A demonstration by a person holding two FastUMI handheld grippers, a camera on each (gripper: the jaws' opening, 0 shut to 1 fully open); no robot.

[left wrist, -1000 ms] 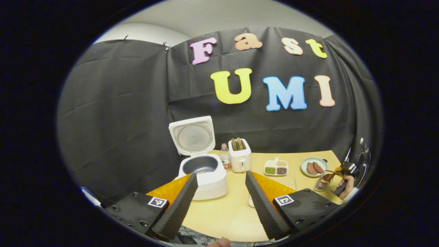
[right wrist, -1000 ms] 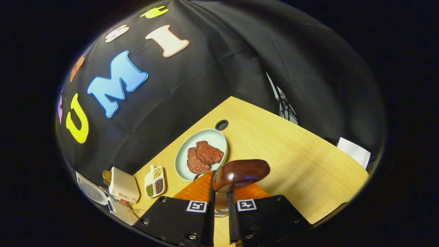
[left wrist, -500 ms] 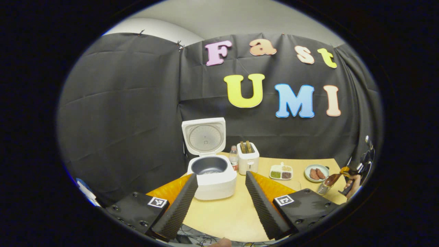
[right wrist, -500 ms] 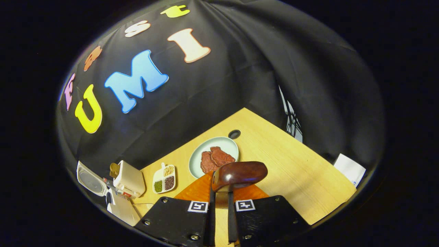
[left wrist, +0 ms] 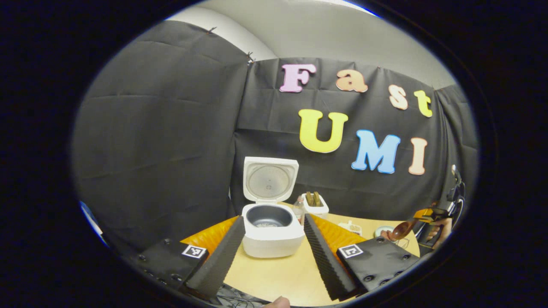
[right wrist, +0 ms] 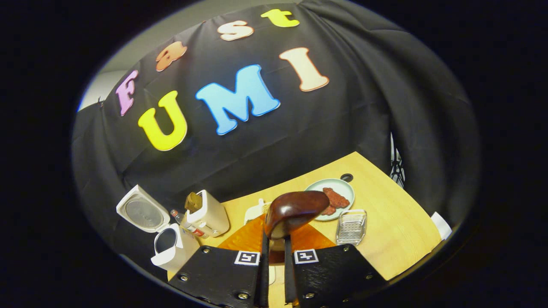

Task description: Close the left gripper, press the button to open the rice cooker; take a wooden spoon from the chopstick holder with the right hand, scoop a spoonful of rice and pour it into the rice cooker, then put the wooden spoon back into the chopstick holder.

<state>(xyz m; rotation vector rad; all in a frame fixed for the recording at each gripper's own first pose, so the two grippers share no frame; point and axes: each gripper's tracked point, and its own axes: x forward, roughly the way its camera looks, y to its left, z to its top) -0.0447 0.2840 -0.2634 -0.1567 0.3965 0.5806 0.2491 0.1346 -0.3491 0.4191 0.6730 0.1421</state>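
My left gripper [left wrist: 274, 252] hangs spread above the table [left wrist: 274, 273], its fingers framing the cooker [left wrist: 272, 229], whose lid [left wrist: 269, 179] stands open. Farther right, my right gripper [right wrist: 274, 273] pinches the spoon [right wrist: 295, 209] by its handle, bowl raised over the table, the holder [right wrist: 351, 226] just beside it.

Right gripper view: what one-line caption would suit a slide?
Right gripper holds the wooden spoon above the table, rice cooker open nearby.
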